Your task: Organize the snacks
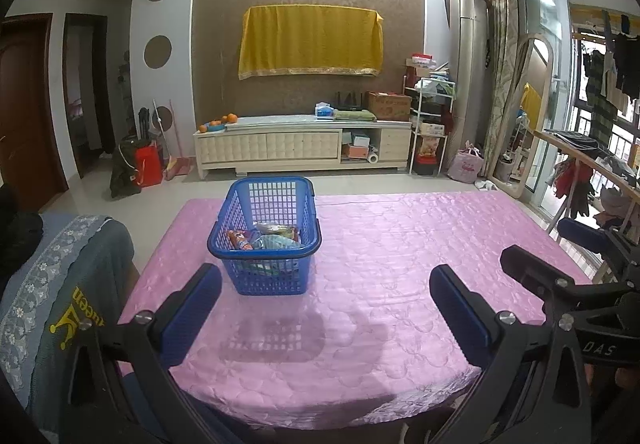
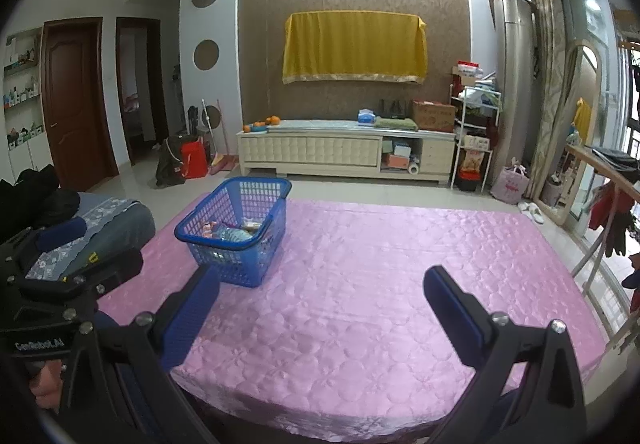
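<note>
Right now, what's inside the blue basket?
The blue basket on the pink tablecloth holds a few snack packets piled at its bottom: one orange-red, one pale blue, one yellowish. The mesh walls and the top packets hide whatever lies beneath them.

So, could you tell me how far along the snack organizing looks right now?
Nearly done, it seems: several snack packets lie in the blue plastic basket, and none shows on the pink quilted tablecloth. Nothing is in hand; the left gripper and right gripper are open. Little appears left.
</note>
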Demonstrator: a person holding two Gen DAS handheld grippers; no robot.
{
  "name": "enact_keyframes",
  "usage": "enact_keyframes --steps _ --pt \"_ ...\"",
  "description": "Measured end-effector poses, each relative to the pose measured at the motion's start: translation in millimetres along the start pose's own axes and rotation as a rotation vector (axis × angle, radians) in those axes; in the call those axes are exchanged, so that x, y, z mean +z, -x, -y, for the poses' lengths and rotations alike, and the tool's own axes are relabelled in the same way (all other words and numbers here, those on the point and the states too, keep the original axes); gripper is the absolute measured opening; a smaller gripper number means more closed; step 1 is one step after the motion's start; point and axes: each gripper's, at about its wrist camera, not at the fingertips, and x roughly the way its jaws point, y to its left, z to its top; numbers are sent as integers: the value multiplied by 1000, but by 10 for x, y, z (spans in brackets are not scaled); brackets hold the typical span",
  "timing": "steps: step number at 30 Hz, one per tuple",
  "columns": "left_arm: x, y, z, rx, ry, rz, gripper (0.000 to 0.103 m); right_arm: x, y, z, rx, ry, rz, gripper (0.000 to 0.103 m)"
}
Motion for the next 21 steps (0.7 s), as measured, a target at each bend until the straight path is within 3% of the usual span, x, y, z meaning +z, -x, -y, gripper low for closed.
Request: enact_keyframes --steps 21 --pt "0 -3 -2 -2 11 -9 103 24 50 20 1 -6 -5 103"
